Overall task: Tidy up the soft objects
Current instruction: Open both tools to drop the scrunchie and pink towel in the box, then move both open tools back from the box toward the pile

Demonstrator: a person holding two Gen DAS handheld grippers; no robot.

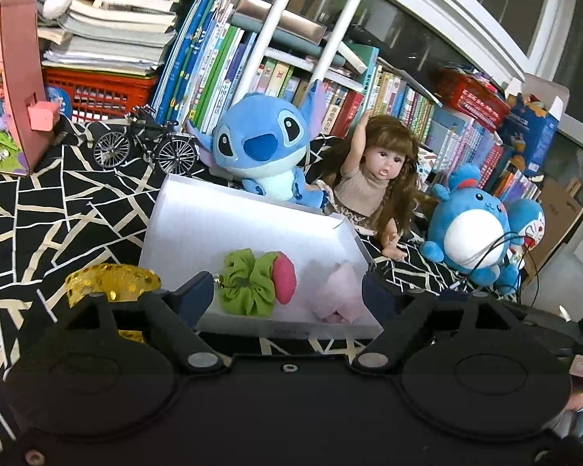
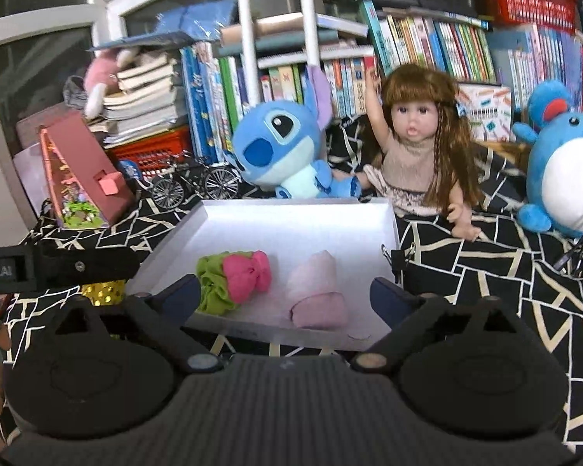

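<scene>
Gold scrunchie (image 1: 112, 283) | lower left of frame, outside white tray (image 1: 252, 217) | your left gripper (image 1: 287, 291) nearer, both jaws wide, empty.

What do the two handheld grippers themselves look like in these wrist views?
Both are matte black, with two round housings and angled arms ending in dark blue fingers. The left gripper has a smooth body; the right gripper has a ribbed grey centre. Silver pivot bolts show on each.

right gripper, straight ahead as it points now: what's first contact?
Likely the pale pink soft item in the white tray, lying between the open right gripper fingers; depth unclear, and the tray's near rim may come first.
</scene>
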